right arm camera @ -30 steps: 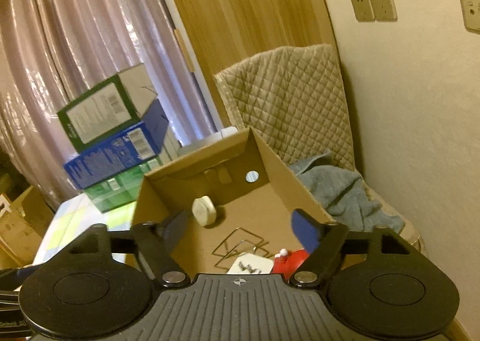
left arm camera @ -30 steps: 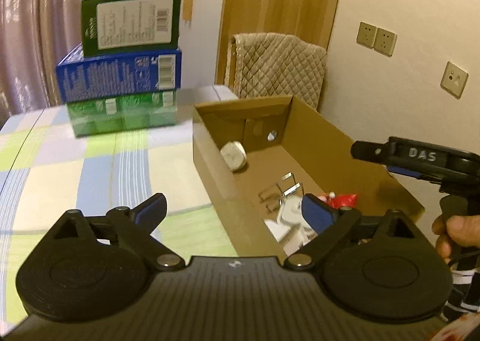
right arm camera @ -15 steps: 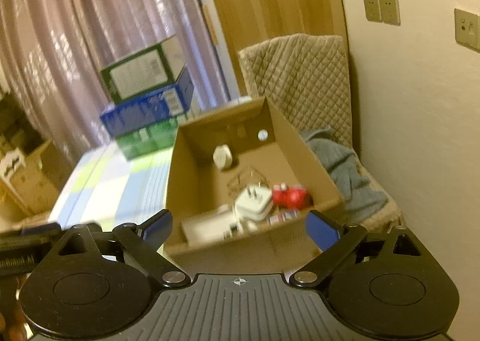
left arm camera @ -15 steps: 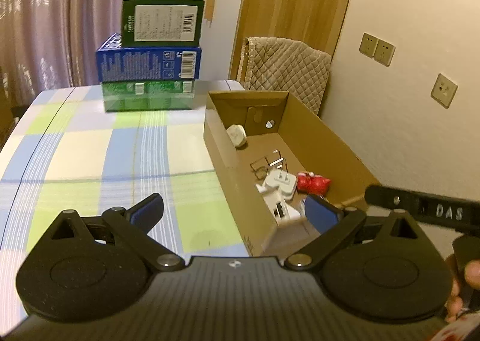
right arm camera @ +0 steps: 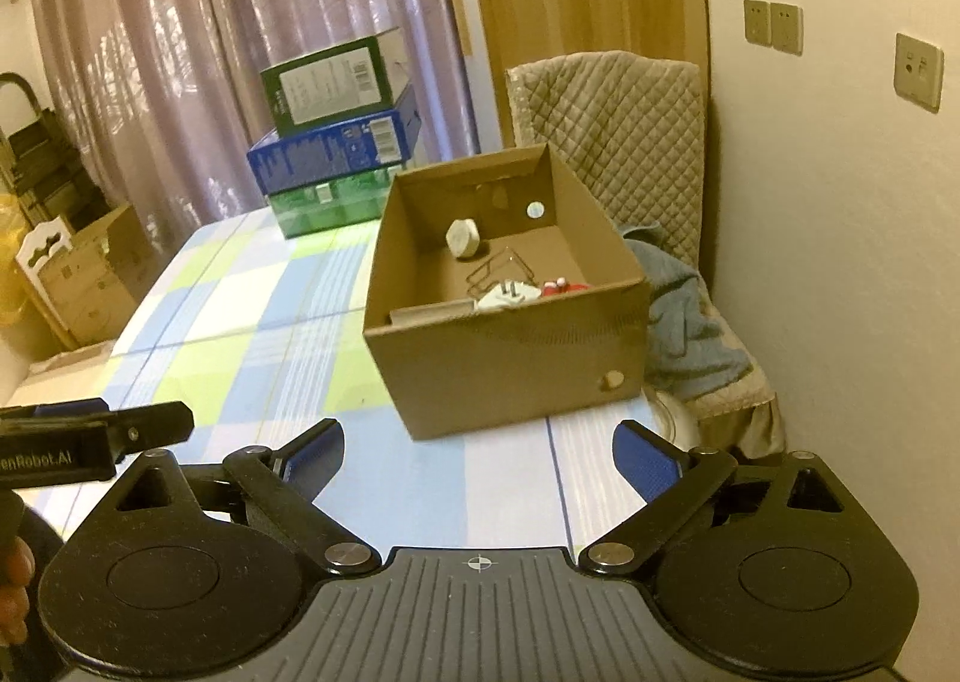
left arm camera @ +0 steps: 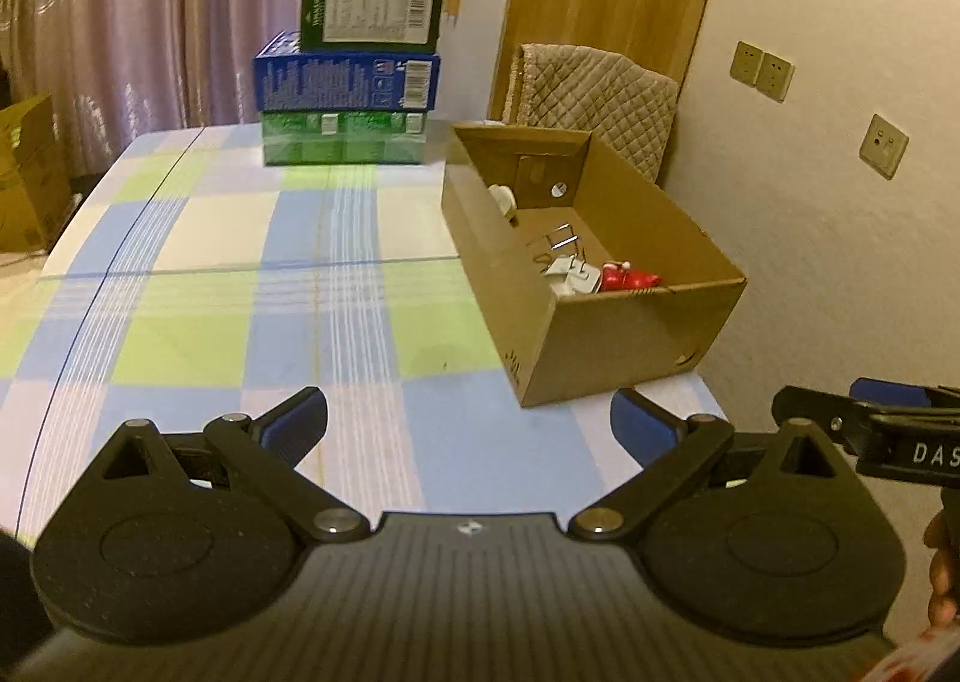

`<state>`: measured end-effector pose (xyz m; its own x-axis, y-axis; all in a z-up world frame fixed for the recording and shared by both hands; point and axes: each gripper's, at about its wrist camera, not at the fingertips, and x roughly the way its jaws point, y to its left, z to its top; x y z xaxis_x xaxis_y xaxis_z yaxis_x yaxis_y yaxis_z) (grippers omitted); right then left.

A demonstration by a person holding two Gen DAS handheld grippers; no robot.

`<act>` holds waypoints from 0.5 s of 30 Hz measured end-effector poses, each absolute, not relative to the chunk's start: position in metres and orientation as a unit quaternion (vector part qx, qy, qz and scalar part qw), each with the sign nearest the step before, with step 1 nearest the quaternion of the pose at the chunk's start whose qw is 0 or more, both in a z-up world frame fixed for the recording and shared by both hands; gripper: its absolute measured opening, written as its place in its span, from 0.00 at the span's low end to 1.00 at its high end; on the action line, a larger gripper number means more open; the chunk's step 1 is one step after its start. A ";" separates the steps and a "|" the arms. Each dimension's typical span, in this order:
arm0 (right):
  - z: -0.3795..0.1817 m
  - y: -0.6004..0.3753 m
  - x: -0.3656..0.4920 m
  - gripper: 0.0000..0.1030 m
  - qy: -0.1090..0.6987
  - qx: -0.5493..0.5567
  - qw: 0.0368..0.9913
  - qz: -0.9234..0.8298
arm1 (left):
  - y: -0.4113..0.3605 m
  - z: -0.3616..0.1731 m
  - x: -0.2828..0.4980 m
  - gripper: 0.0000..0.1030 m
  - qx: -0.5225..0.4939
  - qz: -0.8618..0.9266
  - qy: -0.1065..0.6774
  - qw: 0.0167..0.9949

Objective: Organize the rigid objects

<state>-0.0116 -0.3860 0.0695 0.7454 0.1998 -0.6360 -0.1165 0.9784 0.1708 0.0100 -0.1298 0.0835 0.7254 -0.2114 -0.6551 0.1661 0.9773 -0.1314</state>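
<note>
An open cardboard box (left arm camera: 600,340) (right arm camera: 510,358) stands on the right side of the checked table (left arm camera: 210,292). Inside lie a white round plug (left arm camera: 503,199) (right arm camera: 462,237), wire clips (left arm camera: 558,241) (right arm camera: 498,271), a white adapter (left arm camera: 573,274) (right arm camera: 510,295) and a red object (left arm camera: 627,277) (right arm camera: 564,286). My left gripper (left arm camera: 468,424) hangs open over the cloth, short of the box and left of it, with nothing between its fingers. My right gripper (right arm camera: 480,451) is open and empty too, facing the box's near wall. Each gripper shows at the edge of the other's view.
Three cartons are stacked at the table's far end: dark green (left arm camera: 372,10) on blue (left arm camera: 348,79) on bright green (left arm camera: 342,139). A quilted chair (right arm camera: 606,130) with a grey-blue cloth (right arm camera: 684,322) stands behind the box by the wall. Cardboard boxes (right arm camera: 90,286) sit on the floor at left.
Both grippers have pulled back from over the cardboard box toward the table's near edge, so the box now looks farther off. The right jaws have widened.
</note>
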 end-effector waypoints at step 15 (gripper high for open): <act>0.065 -0.380 -0.036 0.91 0.353 0.059 0.929 0.098 | -0.125 0.077 -0.021 0.97 -0.027 -0.098 0.363 0.926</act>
<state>-0.0363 -0.3797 0.0654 0.7316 0.2249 -0.6435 -0.1410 0.9735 0.1799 -0.0211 -0.1247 0.0772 0.7166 -0.2017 -0.6677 0.1624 0.9792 -0.1215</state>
